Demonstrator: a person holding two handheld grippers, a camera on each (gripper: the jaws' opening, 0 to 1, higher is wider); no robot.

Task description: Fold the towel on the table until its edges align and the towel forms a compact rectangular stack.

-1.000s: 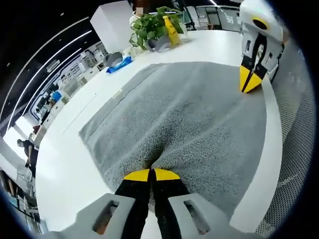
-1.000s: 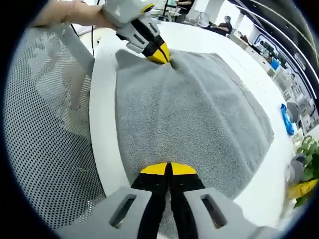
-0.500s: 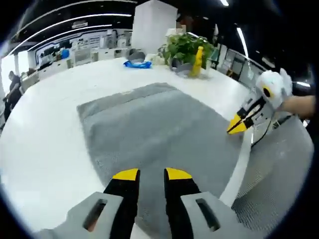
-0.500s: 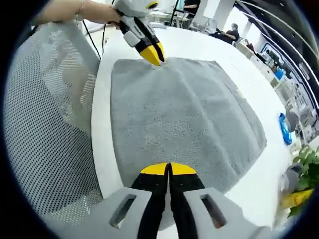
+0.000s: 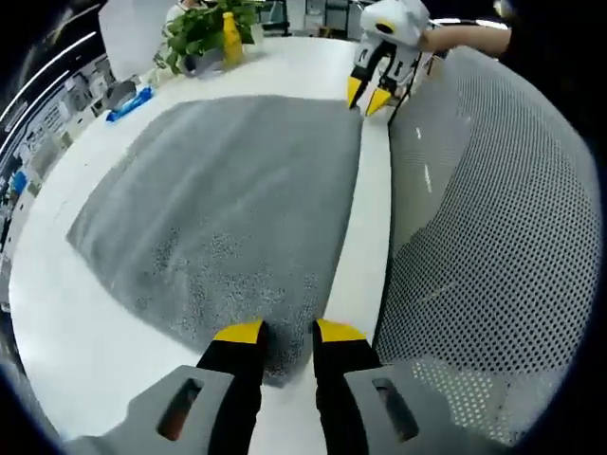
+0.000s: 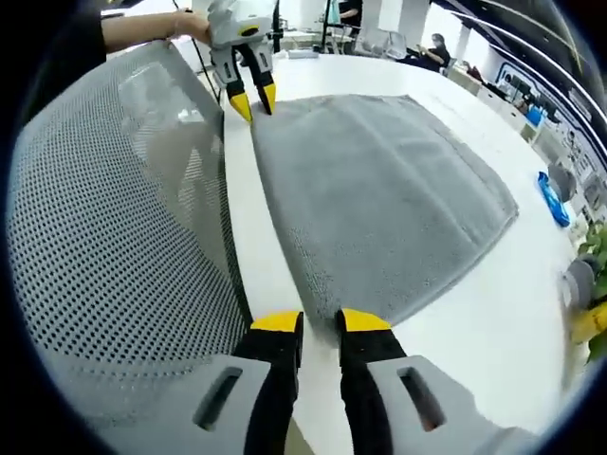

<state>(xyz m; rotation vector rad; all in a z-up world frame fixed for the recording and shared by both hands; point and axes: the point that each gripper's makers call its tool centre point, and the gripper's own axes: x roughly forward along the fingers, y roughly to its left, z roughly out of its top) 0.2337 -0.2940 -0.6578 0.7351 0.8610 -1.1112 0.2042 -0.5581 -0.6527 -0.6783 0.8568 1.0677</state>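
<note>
From where I stand, the grey terry-cloth towel (image 5: 228, 190) lies spread flat on the white tabletop (image 5: 365, 246), one long edge running close along the near rim, beside a grey perforated mesh chair back (image 5: 484, 237).

In the left gripper view, the left gripper (image 5: 288, 330) sits at six o'clock with its yellow-tipped jaws spread, holding nothing, poised over the towel's near corner. The right gripper (image 5: 368, 93) shows up at one o'clock by the other near corner, jaws also apart. At eleven o'clock, well beyond the towel, stand a yellow bottle (image 5: 229, 34), a leafy green plant (image 5: 194, 28) in a grey pot (image 5: 201, 63) and a blue packet (image 5: 128, 101). I cannot see what the bottle holds.

In the right gripper view the towel (image 6: 379, 199) fills the middle, and the right gripper (image 6: 321, 320) at six o'clock has its jaws parted, just off the near corner.

The step in hand looks like taking the two near corners. To do it well, I would lower each pair of jaws squarely onto its corner, pinch one layer only, then lift both together and carry them evenly to the far edge, so the hems meet without skew.
</note>
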